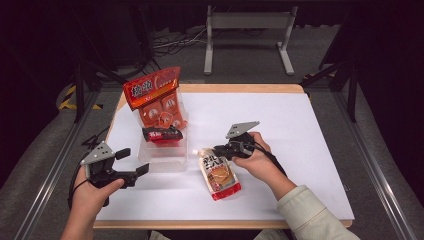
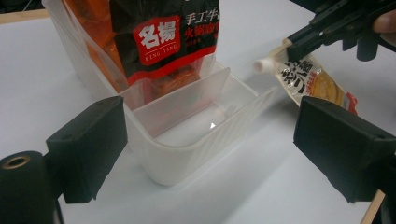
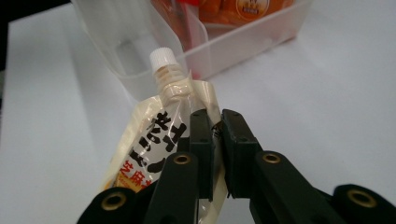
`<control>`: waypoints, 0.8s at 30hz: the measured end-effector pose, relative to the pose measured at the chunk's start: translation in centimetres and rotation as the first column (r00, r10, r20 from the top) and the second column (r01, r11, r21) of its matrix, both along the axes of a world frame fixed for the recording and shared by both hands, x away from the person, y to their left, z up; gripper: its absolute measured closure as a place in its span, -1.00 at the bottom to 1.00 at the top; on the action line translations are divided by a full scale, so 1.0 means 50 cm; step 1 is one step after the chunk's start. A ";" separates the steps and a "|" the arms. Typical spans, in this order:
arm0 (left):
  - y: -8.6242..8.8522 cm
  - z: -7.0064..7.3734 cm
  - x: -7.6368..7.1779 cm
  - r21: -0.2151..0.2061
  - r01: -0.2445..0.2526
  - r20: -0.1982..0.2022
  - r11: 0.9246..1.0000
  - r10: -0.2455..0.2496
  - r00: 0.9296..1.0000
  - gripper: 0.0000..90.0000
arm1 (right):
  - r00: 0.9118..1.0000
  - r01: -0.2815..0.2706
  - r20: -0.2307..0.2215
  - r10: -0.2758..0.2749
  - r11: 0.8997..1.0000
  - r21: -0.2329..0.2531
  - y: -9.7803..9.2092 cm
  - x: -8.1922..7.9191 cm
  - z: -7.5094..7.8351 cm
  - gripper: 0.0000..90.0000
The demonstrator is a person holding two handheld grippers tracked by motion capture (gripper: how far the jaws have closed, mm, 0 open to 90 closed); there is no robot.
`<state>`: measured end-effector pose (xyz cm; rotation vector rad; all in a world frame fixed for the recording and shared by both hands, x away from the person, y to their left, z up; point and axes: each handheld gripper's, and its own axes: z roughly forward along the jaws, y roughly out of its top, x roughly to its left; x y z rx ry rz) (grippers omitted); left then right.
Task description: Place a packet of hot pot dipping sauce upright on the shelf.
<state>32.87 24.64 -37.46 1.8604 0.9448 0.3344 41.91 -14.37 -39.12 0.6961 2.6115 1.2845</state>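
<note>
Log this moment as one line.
right gripper: shut on spout pouch | left gripper: open, idle | clear bin: front compartment empty

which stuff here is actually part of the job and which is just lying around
In the job:
- spouted sauce pouch, pinched near its top by the right gripper
- clear divided bin, front compartment empty
- left gripper, open in front of the bin

Lying about:
- orange snack bag and black-and-red packet, already standing in the bin
- metal stand on the floor behind
</note>
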 end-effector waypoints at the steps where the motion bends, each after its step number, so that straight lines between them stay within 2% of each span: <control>1: -0.001 0.000 0.000 0.003 0.002 0.006 1.000 -0.002 1.000 -0.76 | 1.000 -0.002 -0.001 0.002 1.000 0.016 -0.004 -0.004 0.007 0.87; 6: -0.011 0.003 -0.002 -0.007 0.018 0.000 1.000 -0.018 1.000 -0.76 | 1.000 -0.017 0.006 0.016 0.998 0.061 -0.021 -0.029 0.038 0.89; 16: -0.037 0.010 -0.003 -0.017 0.063 0.014 0.998 -0.062 0.998 -0.76 | 0.997 -0.054 0.067 0.045 0.990 0.131 -0.039 -0.070 0.085 0.90; 22: -0.061 0.017 0.003 -0.010 0.112 0.028 0.994 -0.111 0.993 -0.75 | 0.992 -0.061 0.116 0.041 0.983 0.175 -0.050 -0.090 0.111 0.90; 24: -0.066 0.019 0.006 -0.007 0.121 0.035 0.993 -0.121 0.992 -0.75 | 0.993 -0.061 0.110 0.040 0.979 0.195 -0.053 -0.093 0.117 0.90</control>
